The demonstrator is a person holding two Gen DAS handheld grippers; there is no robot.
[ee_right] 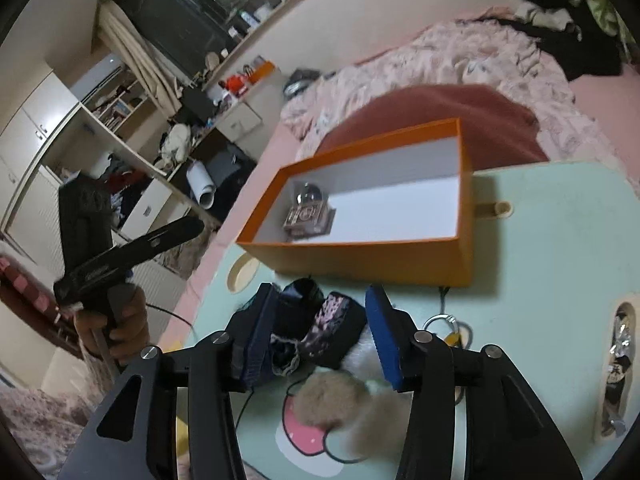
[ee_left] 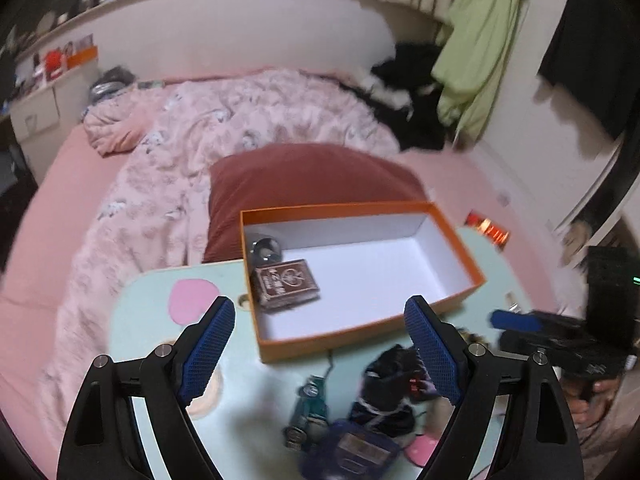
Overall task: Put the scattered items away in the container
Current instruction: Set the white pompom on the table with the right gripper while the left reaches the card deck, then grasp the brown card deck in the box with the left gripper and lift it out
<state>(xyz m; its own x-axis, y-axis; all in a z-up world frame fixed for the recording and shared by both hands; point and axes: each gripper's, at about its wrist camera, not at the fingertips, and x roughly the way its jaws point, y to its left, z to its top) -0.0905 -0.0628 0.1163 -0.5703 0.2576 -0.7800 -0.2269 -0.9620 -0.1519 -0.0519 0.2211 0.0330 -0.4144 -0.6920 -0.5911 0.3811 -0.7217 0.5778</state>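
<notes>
A: What's the biggest thing here?

B: A pink bed (ee_left: 60,184) with a rumpled floral quilt (ee_left: 224,120) and a dark red cushion (ee_left: 304,176). In front sits a pale mint-green low table (ee_right: 560,240).

A: And the container?

B: An open orange cardboard box with a white lining (ee_left: 360,264) rests on that table. At one end lie a brown patterned card-sized box (ee_left: 286,286) and a clear glass ball (ee_left: 266,248) beside it.

A: The scattered items?

B: On the table near the box: a black lace-trimmed fabric bundle (ee_right: 320,328), a beige fluffy pom-pom (ee_right: 332,400) and a teal toy car (ee_left: 308,408).

A: The grippers?

B: The left gripper (ee_left: 320,344) hangs spread wide, empty. The right gripper (ee_right: 320,332) stands parted around the bundle; contact is unclear.
</notes>
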